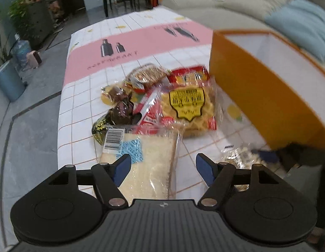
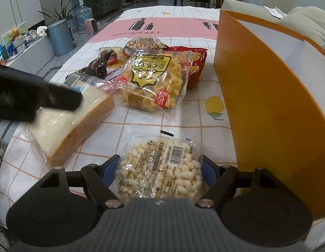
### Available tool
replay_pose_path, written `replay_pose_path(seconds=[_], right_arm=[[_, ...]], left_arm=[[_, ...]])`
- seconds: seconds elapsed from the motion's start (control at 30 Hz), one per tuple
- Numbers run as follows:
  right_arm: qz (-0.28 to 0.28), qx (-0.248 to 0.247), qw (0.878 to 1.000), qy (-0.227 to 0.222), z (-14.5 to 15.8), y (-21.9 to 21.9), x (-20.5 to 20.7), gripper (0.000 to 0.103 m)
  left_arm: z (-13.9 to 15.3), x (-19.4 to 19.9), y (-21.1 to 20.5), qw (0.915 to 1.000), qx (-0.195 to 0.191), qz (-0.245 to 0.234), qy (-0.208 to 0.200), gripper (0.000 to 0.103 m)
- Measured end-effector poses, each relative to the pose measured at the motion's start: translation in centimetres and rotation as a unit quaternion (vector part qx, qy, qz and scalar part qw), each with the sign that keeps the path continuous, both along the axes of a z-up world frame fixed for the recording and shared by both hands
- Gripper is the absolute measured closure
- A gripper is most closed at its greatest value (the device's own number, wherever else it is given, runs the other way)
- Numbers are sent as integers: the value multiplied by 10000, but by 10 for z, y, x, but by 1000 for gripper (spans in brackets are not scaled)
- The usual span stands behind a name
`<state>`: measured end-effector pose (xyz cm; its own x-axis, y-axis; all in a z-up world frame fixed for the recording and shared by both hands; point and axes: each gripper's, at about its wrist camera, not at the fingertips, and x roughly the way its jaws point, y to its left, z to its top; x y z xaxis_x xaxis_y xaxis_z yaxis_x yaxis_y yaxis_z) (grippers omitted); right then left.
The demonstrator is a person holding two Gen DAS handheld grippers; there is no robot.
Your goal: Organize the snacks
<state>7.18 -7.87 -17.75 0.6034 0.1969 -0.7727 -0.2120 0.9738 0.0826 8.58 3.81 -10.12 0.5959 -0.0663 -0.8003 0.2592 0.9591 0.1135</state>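
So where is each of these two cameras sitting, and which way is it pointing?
Left wrist: rides the left gripper, angled down over the bread pack; its fingers show, open.
Right wrist: rides the right gripper, angled down at the white puffed-snack pack between its pads; the left gripper crosses on the left.
Shared: bread pack, yellow noodle-snack bag, orange box, tablecloth.

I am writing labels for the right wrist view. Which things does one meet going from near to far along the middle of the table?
Right gripper → pack of white puffed kernels → bag of yellow twisted snacks → round snack pack → pink band of the tablecloth.
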Motion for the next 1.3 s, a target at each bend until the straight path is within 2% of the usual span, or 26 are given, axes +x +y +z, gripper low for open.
replay_pose_path(seconds=[0.1,0.27,0.3,0.33,0.43,0.57,0.77,1.0,1.17,1.3], right_arm=[[56,-20,10000,22,0,0,0,25],[115,-27,9999,44,1,0,1,25],[130,-40,9999,40,1,0,1,25],[146,-58,9999,37,1,1,1,25],[182,-100,9998,37,0,2,1,25],[198,-84,9998,49,0,1,1,25],[258,-125,9996,25,-1,1,1,25],[283,-209,9994,-16,-1,3,-2,24],[289,-211,9994,-13,0,3,-2,25],[303,-199,9993,1,0,3,-2,25]], left_arm=[[-11,6,-5,9989,426,170,-100,16],[-36,21,-3,9962,627,255,540,16],[-42,23,-5,9943,827,386,554,13],[-47,24,-5,9927,968,495,521,7],[-55,30,-3,9909,1043,710,458,0],[-59,39,12,9918,685,1008,378,0],[-62,45,17,9932,527,1035,51,0],[-63,49,20,9937,447,1031,43,0],[-56,46,17,9948,396,902,242,0],[-44,35,17,9964,145,779,288,19]])
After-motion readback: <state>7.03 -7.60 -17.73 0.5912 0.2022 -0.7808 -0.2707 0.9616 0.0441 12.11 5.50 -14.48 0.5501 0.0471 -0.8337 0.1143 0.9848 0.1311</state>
